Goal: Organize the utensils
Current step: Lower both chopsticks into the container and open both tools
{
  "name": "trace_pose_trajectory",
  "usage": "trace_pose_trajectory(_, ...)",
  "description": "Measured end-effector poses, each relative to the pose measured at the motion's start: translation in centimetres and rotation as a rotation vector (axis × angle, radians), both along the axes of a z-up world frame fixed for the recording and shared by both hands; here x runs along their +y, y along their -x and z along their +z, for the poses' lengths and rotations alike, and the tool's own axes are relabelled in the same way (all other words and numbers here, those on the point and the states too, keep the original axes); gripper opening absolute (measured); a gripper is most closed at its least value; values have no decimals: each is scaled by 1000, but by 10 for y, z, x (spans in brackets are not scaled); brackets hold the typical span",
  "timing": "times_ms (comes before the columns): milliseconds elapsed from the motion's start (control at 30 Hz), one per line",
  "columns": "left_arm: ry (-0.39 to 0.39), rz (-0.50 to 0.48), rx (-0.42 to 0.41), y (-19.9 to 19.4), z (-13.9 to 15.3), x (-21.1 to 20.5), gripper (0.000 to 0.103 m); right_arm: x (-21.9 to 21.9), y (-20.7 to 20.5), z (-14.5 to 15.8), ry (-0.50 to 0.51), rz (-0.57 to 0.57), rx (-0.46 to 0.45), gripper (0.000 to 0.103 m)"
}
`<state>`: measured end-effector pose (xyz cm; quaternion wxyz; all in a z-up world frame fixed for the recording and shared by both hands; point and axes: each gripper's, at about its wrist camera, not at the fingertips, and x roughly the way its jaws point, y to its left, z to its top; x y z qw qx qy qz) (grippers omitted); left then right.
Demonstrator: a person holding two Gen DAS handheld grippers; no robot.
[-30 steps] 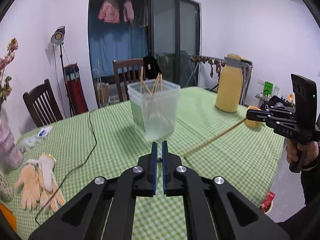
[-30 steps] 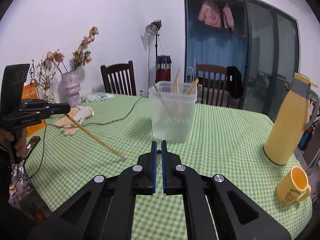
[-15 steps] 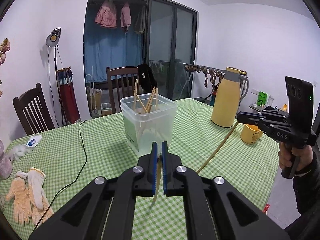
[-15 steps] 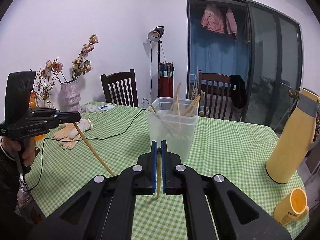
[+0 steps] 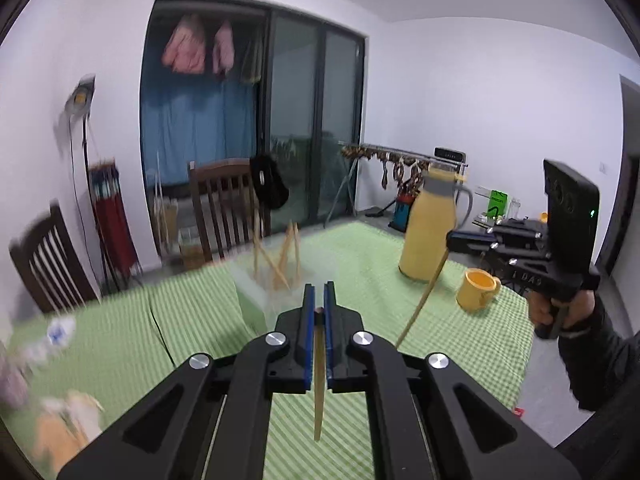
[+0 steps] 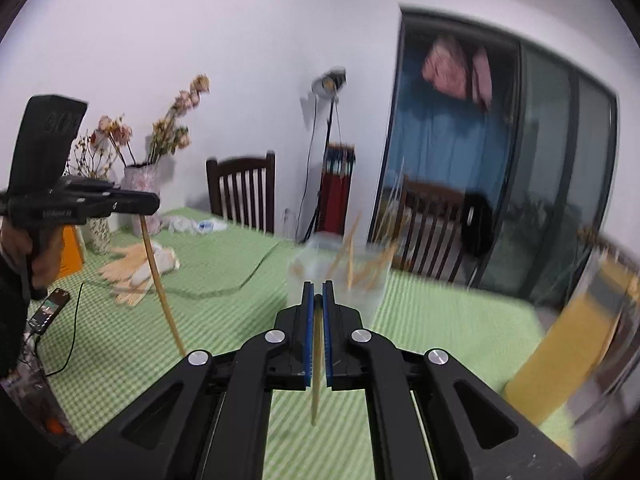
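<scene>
Two claws, left claw [image 5: 319, 300] and right claw [image 6: 318, 300], each clamp a chopstick [image 5: 318, 384], now hanging steeper than before.

Two wooden chopsticks [image 5: 318, 380] [image 6: 317, 360], hanging near-vertical

Your left-wrist view smears the clear container [image 5: 256, 292] w/ its sticks, also the gloves [image 5: 60, 428] at lower left. Your right-wrist view blurs the yellow jug [image 6: 576, 336], cut by the frame edge. Each chopstick [image 5: 319, 376] top hides betw. the pads; your sleeve [image 5: 600, 364] runs off-frame.
</scene>
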<state>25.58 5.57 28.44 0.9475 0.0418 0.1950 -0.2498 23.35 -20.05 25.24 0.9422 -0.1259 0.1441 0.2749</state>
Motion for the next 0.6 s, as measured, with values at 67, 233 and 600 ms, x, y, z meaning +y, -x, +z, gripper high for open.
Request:
trace_pose_trajectory(67,-11,-3,-51,-11,36,2,1,-1,-5,29,7,11,-51,4)
trace_pose_trajectory(233,-12,-1,-129,-54,106,-3,1,4,-51,113,-25,49,-103,4)
trace_pose_trajectory(600,33,-14,-42,-199,130,-27,1,39,-184,136,1,50,55,4)
